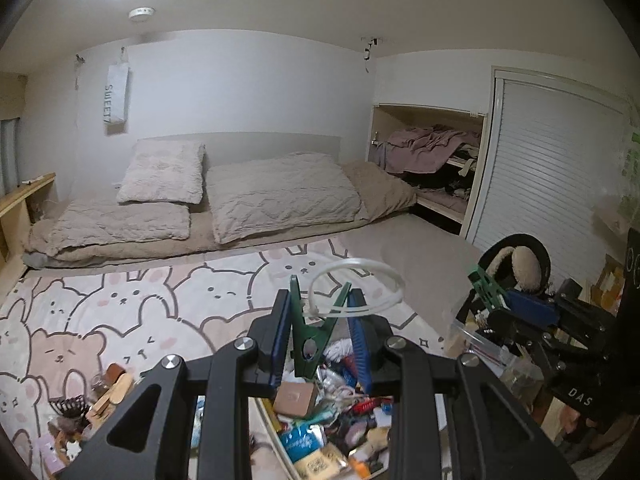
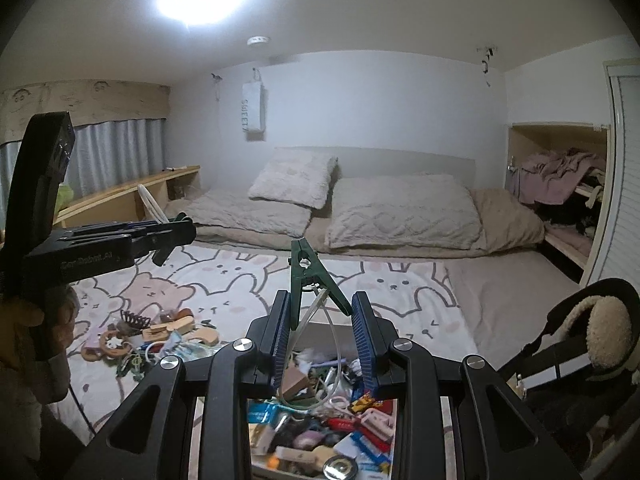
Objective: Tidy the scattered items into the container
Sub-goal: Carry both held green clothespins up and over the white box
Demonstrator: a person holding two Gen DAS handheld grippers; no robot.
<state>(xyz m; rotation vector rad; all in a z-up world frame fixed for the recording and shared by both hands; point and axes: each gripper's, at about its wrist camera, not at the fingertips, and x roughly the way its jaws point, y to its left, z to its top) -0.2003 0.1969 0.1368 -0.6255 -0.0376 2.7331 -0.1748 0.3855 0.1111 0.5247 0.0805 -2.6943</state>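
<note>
In the left wrist view my left gripper [image 1: 320, 297] is shut on a green clothespin [image 1: 309, 338] with a clear plastic loop [image 1: 356, 286] on it. It hangs above the container [image 1: 267, 416], a box full of small items. My right gripper [image 2: 321, 297] is shut on a second green clothespin [image 2: 305, 276], from which a clear loop [image 2: 334, 344] dangles into the container [image 2: 320, 326]. Each gripper shows in the other's view: the right gripper [image 1: 486, 282] at the right, the left gripper [image 2: 176, 227] at the left. Scattered items [image 2: 152, 336] lie on the rug.
A bear-and-rabbit rug [image 1: 160, 300] covers the floor, with bedding and pillows [image 1: 276, 194] behind it. Black earmuffs with a fleece lining [image 2: 600, 332] sit at the right. A low wooden shelf [image 2: 132, 192] runs along the left wall, and an open closet [image 1: 432, 160] stands at the right. A person's sleeve [image 2: 24, 380] is at the left edge.
</note>
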